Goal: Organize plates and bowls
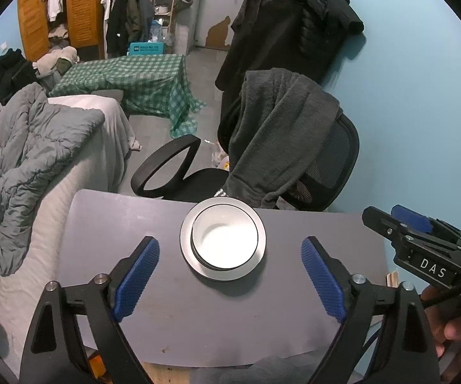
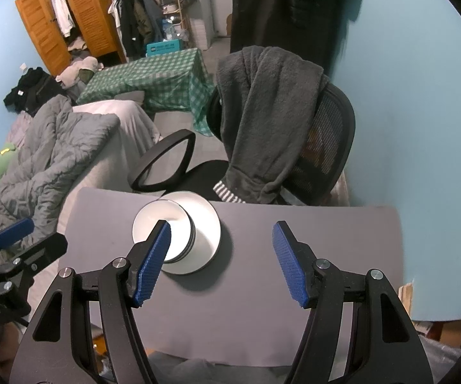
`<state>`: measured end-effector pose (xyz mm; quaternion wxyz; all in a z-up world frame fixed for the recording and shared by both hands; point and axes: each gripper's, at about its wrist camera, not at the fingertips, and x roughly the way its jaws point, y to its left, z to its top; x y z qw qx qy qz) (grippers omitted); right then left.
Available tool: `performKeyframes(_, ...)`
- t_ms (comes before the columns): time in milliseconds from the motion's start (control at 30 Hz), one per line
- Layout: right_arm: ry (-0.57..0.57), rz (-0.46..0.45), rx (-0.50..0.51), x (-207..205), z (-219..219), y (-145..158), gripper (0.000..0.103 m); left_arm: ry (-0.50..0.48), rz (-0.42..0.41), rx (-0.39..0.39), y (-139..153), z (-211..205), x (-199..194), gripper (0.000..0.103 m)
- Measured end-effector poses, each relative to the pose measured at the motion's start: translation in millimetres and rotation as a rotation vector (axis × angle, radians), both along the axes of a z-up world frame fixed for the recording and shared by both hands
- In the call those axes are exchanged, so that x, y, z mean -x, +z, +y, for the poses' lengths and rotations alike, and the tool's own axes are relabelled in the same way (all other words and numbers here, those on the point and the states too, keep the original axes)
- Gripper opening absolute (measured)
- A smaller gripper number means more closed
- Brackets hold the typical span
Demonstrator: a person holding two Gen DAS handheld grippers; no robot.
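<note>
So we've got both grippers parked above the grey table [image 1: 109, 224], angled down at it. The left gripper [image 1: 230, 283] has its blue pads [image 1: 137, 280] spread wide with nothing between them. The white bowl [image 1: 224, 236] sits just ahead of the fingertips, centred in the gap, nested on the silver plate [image 1: 187, 233] near the far table edge. From the look of the dark rims there may be more than one bowl stacked, but we can't really tell.

The right gripper [image 2: 222, 260] is also open wide and empty. In its view the bowl and plate stack sits off to the left, partly behind the left pad [image 2: 153, 260]; whether that pad touches it we can't say. The right pad [image 2: 291, 264] has only bare table in front of it.

Beyond the table there's an office chair [image 1: 329, 163] with a grey fleece [image 1: 278, 128] draped over its back.
</note>
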<state>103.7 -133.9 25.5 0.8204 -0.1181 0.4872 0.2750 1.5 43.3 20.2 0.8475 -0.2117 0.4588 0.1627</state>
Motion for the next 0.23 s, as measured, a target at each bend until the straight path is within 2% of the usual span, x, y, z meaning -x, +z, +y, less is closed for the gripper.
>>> performKeyframes(233,0.014,0.0,-0.006,-1.5,0.7,0.7,0.065,-0.013,0.001,-0.046,3.3,-5.6,-2.4,0.092)
